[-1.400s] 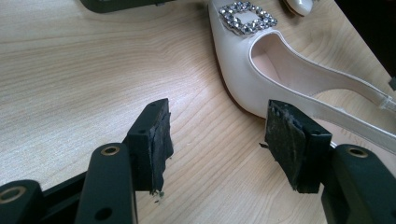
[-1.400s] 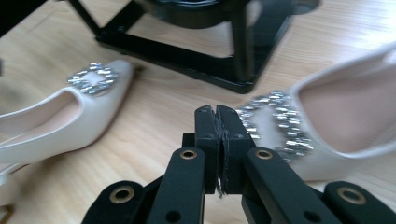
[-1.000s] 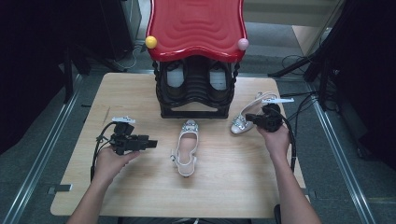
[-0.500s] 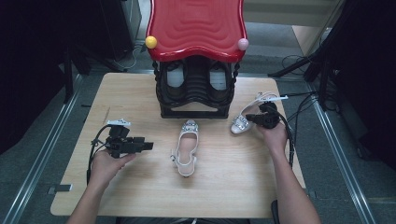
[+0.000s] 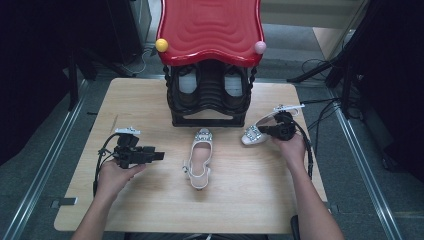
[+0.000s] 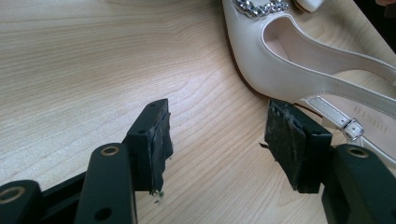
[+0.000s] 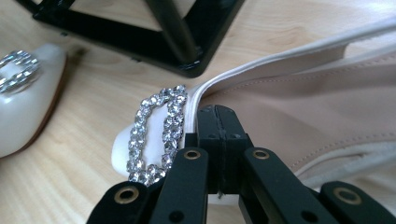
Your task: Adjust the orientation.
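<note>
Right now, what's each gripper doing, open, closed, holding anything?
Left gripper: open, holding nothing, beside the middle shoe.
Right gripper: shut on the right shoe, pinching its edge.

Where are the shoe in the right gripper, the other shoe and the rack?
held shoe (image 5: 251, 134), high view, jewelled toe.
middle shoe (image 5: 201, 159), high view, insole.
shoe rack (image 5: 209, 120), high view, black base bar.

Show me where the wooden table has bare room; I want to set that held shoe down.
Free: the near strip of the light wooden table between both forearms, and the far-left corner beside the black shoe rack. Crowded: the middle, where the white jewelled slingback shoe lies, and the rack's right front, where the right claw grips the second white shoe.
</note>
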